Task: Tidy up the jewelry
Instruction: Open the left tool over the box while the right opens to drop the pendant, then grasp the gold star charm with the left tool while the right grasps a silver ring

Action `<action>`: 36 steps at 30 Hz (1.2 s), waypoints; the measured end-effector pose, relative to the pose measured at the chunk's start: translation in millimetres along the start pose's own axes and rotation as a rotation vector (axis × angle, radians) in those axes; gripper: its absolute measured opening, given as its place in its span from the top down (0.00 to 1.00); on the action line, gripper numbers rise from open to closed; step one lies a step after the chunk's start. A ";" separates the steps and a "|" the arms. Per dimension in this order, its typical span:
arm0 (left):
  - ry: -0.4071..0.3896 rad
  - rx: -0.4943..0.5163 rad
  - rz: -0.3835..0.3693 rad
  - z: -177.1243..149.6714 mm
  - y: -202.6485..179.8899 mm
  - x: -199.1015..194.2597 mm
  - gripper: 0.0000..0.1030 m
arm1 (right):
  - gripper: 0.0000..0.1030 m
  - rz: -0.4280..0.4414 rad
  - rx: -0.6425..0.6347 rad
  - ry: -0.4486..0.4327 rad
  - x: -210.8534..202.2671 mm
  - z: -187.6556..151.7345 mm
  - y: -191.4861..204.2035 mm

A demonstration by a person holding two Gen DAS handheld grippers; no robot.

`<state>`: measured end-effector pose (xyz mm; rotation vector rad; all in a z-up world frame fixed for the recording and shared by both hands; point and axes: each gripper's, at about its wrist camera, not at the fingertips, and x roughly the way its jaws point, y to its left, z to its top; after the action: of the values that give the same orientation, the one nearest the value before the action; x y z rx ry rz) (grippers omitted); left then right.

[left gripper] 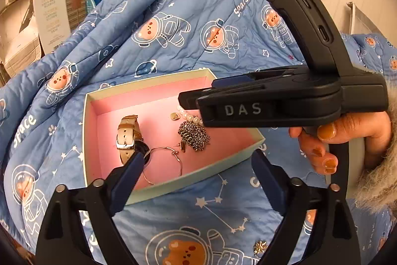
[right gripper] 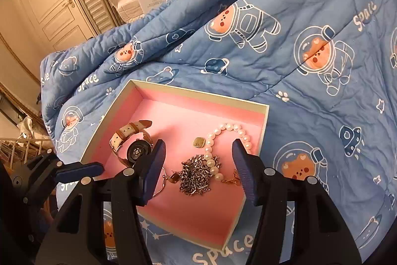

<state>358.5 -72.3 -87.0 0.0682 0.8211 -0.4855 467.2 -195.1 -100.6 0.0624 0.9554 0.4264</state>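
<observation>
In the left wrist view, a blue quilt (left gripper: 173,24) printed with astronaut bears covers the bed and fills the frame; a white carton (left gripper: 50,9) and dark shelving stand at the upper left. A pink-lined box (left gripper: 99,103) sits at the centre, its long axis slanting from lower left to upper right. Inside, a watch (left gripper: 127,138) lies with its strap running top to bottom, beside a hoop earring (left gripper: 163,164) and a chain pile (left gripper: 194,134). The left gripper (left gripper: 198,165) has its jaws released, spread wide. The right gripper (left gripper: 270,101) crosses from the right, held by a hand (left gripper: 347,138). A small gold charm (left gripper: 260,246) lies on the quilt at the lower right. In the right wrist view, a panelled door (right gripper: 47,4) shows at the upper left. The right gripper's jaws stand apart over the box, straddling the chain and a pearl bracelet (right gripper: 223,140).
</observation>
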 end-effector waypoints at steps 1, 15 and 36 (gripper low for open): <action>-0.011 -0.022 -0.017 -5.1 1.5 -5.7 0.08 | 0.45 0.005 0.009 -0.015 -5.6 -4.4 -1.1; -0.045 -0.338 -0.069 -86.8 27.7 -53.8 0.07 | 0.34 -0.059 0.051 -0.102 -68.1 -109.1 -13.9; -0.022 -0.150 0.046 -139.5 -34.9 -60.9 0.07 | 0.53 0.034 0.034 -0.039 -90.7 -222.2 10.9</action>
<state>212.1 -45.7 -134.6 -0.0560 0.8304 -0.3793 240.0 -249.3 -156.8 0.1175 0.9247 0.4391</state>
